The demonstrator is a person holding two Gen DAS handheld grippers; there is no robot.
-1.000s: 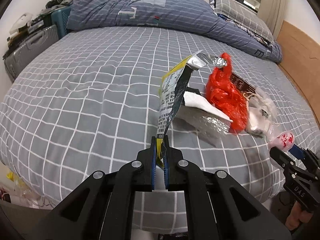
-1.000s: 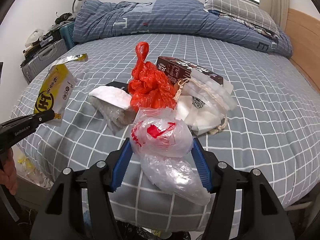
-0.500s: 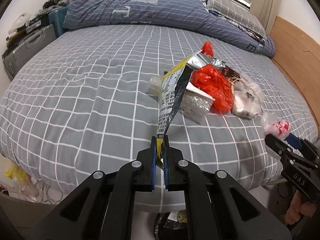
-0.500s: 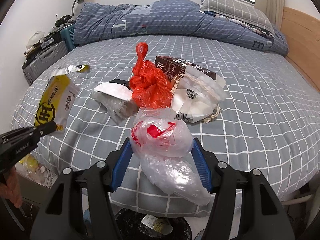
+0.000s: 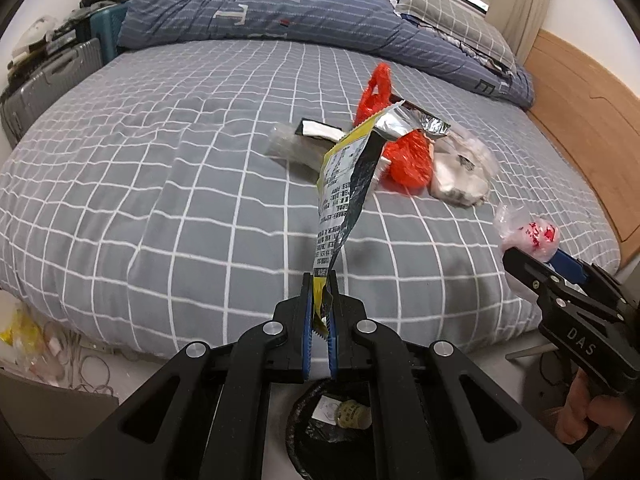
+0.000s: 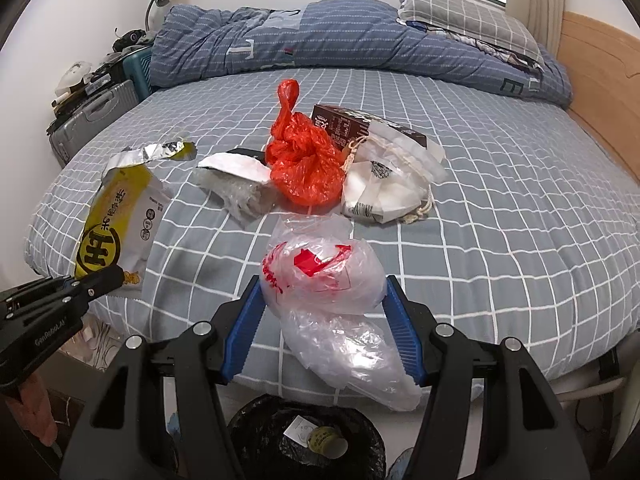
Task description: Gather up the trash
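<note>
The left tongs (image 5: 320, 312) are pinching the bottom edge of a yellow snack wrapper (image 5: 348, 184), pressed tight together on it, and the wrapper is standing up from them with its torn silver top flopping over. From the other side its yellow printed face (image 6: 116, 228) is showing, hanging at the near left corner of the bed (image 6: 500, 208).

The right tongs (image 6: 320, 320) are squeezing a clear plastic bag with red print (image 6: 320, 268), one blue pad on each side of the puffed-up bag, its crumpled tail drooping below. In the left view that same bag (image 5: 528, 236) is sitting at the tip of the right tongs (image 5: 532, 256), out past the bed's near right corner, with part of a hand (image 5: 588, 412) gripping the handle underneath.

Both pairs of tongs are hovering just off the foot of the bed, above a black-lined trash bin (image 6: 308, 436) on the floor; a small jar and a scrap of paper are lying inside it.

More rubbish is lying in a heap in the middle of the grey checked sheet: a knotted red plastic bag (image 6: 304, 160), a brown box (image 6: 344, 124) behind it, a white drawstring pouch (image 6: 384, 188) just to its right, and a crumpled clear wrapper with white paper (image 6: 236, 180) to its left. A blue quilt (image 6: 320, 40) is bunched along the far side.
</note>
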